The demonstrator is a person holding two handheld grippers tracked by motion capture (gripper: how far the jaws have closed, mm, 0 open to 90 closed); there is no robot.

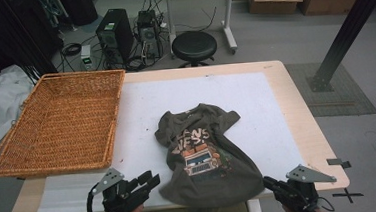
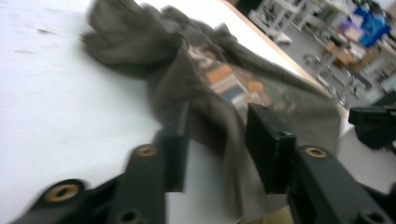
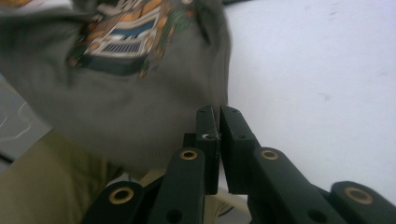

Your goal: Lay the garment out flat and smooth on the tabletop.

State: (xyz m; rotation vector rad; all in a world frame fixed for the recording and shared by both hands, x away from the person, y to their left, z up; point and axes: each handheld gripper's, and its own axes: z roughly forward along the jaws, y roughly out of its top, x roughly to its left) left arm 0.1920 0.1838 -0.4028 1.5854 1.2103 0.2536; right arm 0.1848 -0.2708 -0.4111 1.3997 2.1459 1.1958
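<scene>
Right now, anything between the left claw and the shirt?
Nothing visible. The left claw sits open at the near-left hem of the shirt, with bare white mat around it; the wicker basket stands off to the left.

T-shirt (image 2: 196,70) and left claw (image 2: 219,149), motion-blurred

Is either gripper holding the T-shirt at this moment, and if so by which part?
Neither. The left gripper is open with the T-shirt hem loose between its jaws. The right gripper is nearly shut beside the hem, gripping nothing.

Olive-grey T-shirt (image 1: 207,157) with orange print, white mat (image 1: 256,106), orange-brown wicker basket (image 1: 56,120).
</scene>
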